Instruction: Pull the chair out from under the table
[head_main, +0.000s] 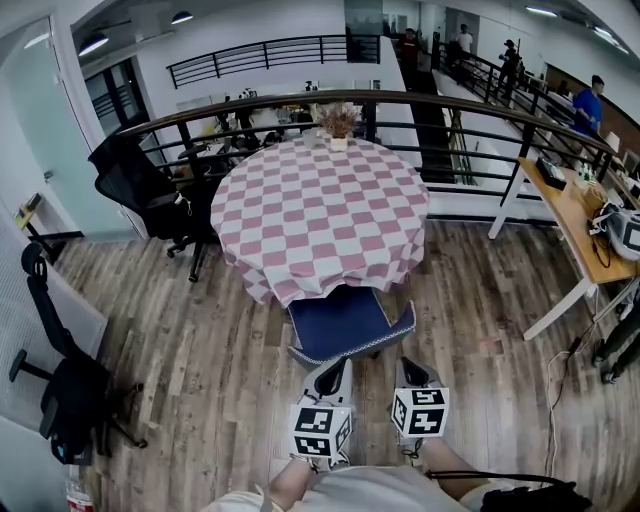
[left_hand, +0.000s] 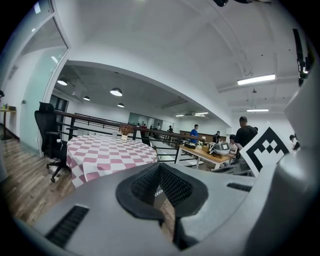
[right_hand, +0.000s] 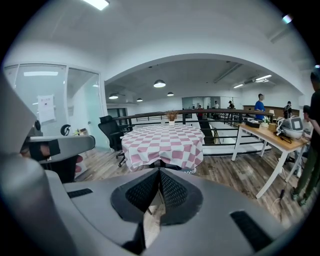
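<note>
A blue-seated chair stands at the near side of a round table covered with a pink-and-white checked cloth; its front part is under the cloth's hem. Both grippers hover just short of the chair's near edge, not touching it. My left gripper is shut and empty, and in the left gripper view its pads meet with the table ahead on the left. My right gripper is shut too, with nothing held. In the right gripper view its jaws point at the table, the chair dark beneath the cloth.
A small vase of dried flowers stands on the table's far side. A black office chair is left of the table, another black chair at lower left. A wooden desk is at right, a black railing behind.
</note>
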